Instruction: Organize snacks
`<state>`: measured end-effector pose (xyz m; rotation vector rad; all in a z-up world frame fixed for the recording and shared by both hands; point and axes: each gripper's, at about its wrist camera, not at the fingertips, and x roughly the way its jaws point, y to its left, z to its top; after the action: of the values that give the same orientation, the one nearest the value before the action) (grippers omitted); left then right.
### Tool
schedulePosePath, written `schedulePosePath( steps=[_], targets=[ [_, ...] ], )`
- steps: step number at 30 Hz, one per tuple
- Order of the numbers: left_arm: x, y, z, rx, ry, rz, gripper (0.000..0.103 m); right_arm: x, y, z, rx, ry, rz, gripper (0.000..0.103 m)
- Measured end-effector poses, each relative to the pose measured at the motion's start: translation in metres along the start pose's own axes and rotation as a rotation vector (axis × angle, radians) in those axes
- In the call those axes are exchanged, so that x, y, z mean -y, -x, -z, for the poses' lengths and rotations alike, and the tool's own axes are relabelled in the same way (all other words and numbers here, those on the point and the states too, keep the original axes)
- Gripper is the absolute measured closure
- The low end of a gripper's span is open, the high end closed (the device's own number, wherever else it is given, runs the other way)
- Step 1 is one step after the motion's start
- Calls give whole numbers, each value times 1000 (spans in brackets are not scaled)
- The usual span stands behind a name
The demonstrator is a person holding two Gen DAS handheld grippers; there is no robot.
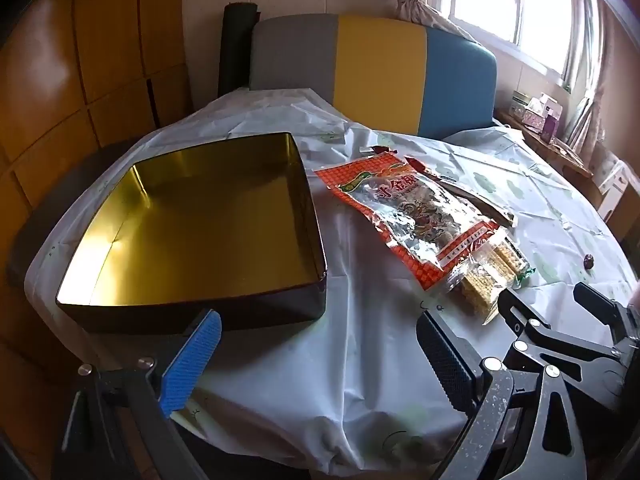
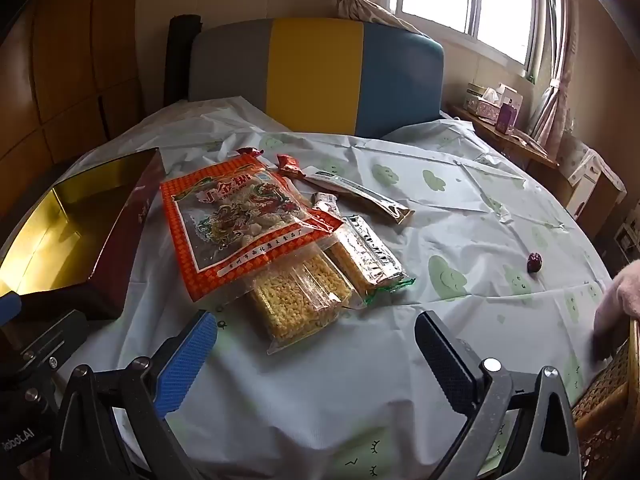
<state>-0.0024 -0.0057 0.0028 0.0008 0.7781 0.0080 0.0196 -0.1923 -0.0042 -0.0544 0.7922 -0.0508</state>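
Fingers (image 2: 188, 364) of both grippers gape, empty.
We judge the orange crinkly plastic snack bag (image 2: 236, 220), at eleven o'clock, light, slippery; pinch its edge.

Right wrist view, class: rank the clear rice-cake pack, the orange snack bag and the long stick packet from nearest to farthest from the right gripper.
1. Clear rice-cake pack, just ahead of the right gripper.
2. Orange snack bag, behind it, left.
3. Long stick packet, farthest back, right.
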Motion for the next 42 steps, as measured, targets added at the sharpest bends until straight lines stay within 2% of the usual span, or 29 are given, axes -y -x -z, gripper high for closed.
schedulePosePath(
  steps=[3, 5, 10, 24, 42],
  targets=[
    [-7, -6, 3, -29, 43, 30, 4, 0, -2, -2, 0, -4, -16, 1],
    [-7, -10, 0, -42, 30, 22, 4, 1, -2, 1, 4, 4, -15, 1],
    [-4, -8, 1, -35, 21, 24, 4, 0, -11, -1, -10, -9, -8, 1],
    [2, -6, 0, -29, -3, 18, 4, 9, -3, 2, -10, -24, -13, 1],
    [13, -5, -7, -29, -27, 46, 4, 21, -4, -2, 0, -34, 1, 1]
  ],
)
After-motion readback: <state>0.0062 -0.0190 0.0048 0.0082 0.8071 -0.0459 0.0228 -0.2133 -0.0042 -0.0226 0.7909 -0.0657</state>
